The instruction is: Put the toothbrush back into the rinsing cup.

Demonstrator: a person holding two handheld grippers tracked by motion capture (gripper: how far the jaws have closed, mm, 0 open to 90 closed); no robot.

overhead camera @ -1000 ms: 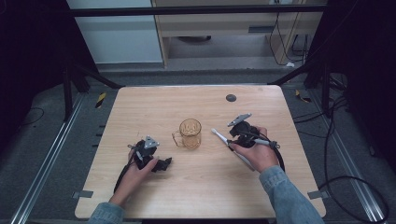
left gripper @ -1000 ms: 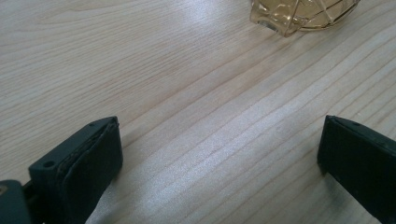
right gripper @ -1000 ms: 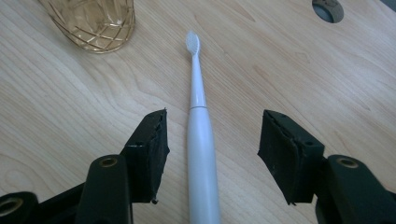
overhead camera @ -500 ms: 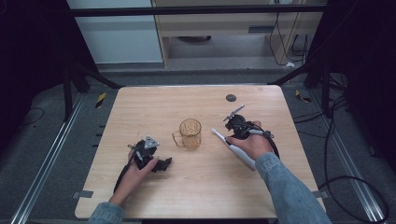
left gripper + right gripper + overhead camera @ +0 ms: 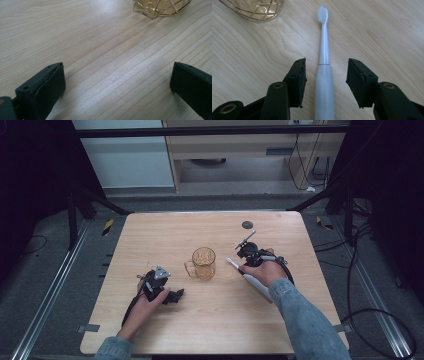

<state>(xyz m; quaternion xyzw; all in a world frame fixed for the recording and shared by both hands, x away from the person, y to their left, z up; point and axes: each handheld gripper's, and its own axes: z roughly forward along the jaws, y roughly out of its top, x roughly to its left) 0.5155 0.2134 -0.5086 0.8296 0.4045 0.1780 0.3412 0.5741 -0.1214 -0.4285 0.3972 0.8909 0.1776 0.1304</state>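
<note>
The toothbrush (image 5: 324, 75), a white electric one, lay flat on the wooden table (image 5: 200, 330), just to the right of the amber glass mug (image 5: 203, 263) as the high view showed it, with its bristle head towards the mug and its thick handle under the person's right hand. In the right gripper view the right gripper (image 5: 325, 75) sat astride the upper end of the handle, just below the seam where the thin neck begins. Its jaws had just been closing, yet a gap remained on each side and neither pad pressed on the plastic. So the toothbrush lay between the jaws, not held.

It looked light and stiff, a smooth rounded body of hard plastic that would probably be slippery and inclined to roll or twist in a flat-padded grip. The thick handle seemed the right place to take hold, squarely across its width; the narrow neck offers little surface and would likely let the heavier handle swing down. The bristle head was best left untouched.

The left gripper (image 5: 117, 82) rested low on the table near the mug, jaws spread wide and empty. The mug, being glass, looked fragile and close enough to be knocked.
</note>
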